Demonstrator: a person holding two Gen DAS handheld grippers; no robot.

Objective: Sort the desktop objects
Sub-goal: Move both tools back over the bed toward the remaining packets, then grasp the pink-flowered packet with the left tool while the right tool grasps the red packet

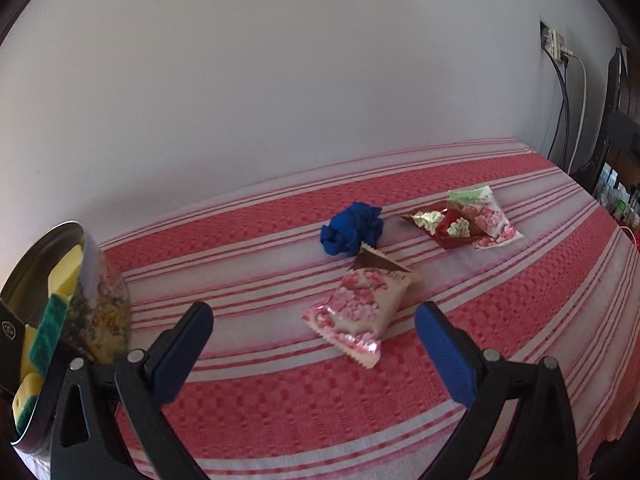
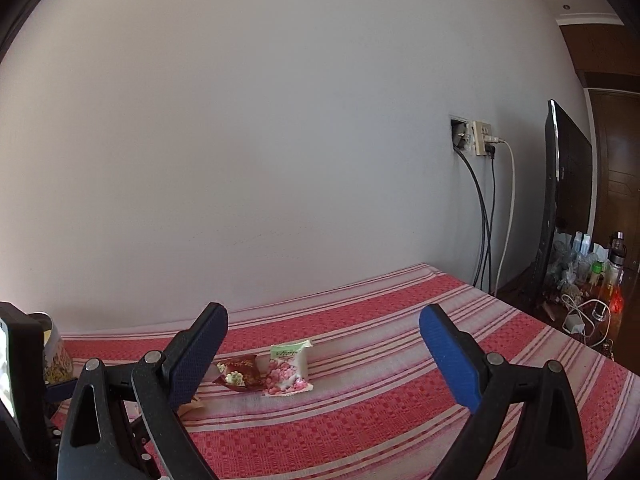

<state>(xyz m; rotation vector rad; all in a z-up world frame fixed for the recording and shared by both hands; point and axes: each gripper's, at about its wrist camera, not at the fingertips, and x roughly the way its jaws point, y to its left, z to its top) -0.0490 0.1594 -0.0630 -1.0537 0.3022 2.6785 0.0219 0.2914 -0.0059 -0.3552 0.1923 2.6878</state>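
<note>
pink floral snack packet (image 1: 354,314) lies flat on the striped red-and-white tablecloth (image 1: 280,412), nearest the left gripper (image 1: 314,350) and roughly between its two blue-padded fingers (image 1: 444,354) in the left wrist view, not touched by either. a brown packet (image 1: 378,264) sits partly under its far end. just behind that, a crumpled blue cloth (image 1: 352,230), touching or nearly touching the brown packet's tip.

further right on the cloth: a dark red packet with gold print (image 1: 440,224) overlapping a second pink floral packet with a green top (image 1: 486,216). same pair shows in the right wrist view, red packet (image 2: 238,374) left, green-topped packet (image 2: 288,368) right, edges touching.

left gripper: released, jaws spread wide, nothing held, hovering above the tablecloth. right gripper (image 2: 322,356): also released, fingers wide apart, empty, above the cloth with the red and green-topped pair seen between the fingers, farther off.

far left of the left wrist view: a round metal tin (image 1: 94,292) with a floral printed side, holding yellow-and-green sponges (image 1: 48,320). whether it tilts or the lens bends it, cannot tell. its edge shows in the right wrist view too (image 2: 56,356).

background: plain white wall (image 1: 280,80), wall socket with cables (image 2: 480,138) hanging down, a dark flat screen (image 2: 564,200) edge-on at right, bottles and clutter (image 2: 600,276) beside it.
</note>
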